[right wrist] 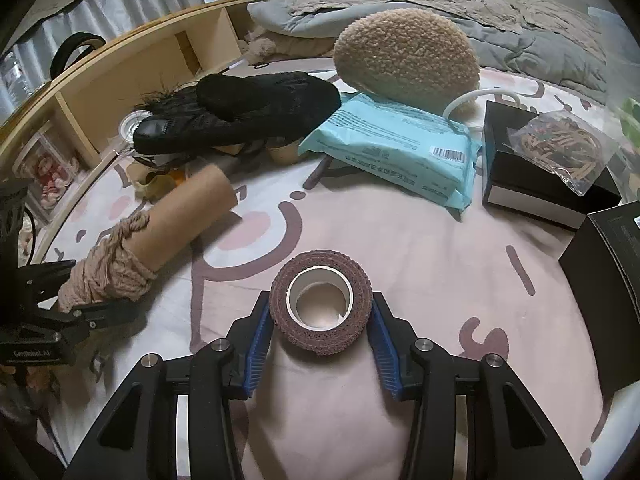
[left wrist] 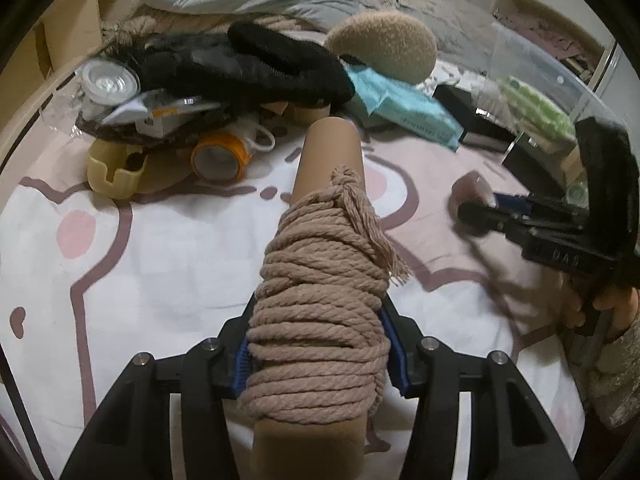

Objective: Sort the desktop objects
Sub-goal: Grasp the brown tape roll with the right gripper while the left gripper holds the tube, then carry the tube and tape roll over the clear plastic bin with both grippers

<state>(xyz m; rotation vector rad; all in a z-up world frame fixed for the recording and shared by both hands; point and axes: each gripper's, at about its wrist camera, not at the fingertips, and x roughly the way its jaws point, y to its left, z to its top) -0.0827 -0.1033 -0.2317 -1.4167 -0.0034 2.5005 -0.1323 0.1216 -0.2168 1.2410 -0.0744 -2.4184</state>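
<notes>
A cardboard tube wound with beige rope lies along my left gripper, whose blue pads press on the rope from both sides. In the right wrist view this tube slants at the left, with the left gripper on its lower end. My right gripper is shut on a brownish-pink roll of bandage tape, hole facing up, above the pink patterned bedsheet. In the left wrist view the right gripper holds that roll at the right.
At the back lie a black furry pile, a beige plush cushion, a light-blue packet and black boxes with a bag of rubber bands. An orange tape roll and a yellow holder sit left. A wooden shelf borders the left.
</notes>
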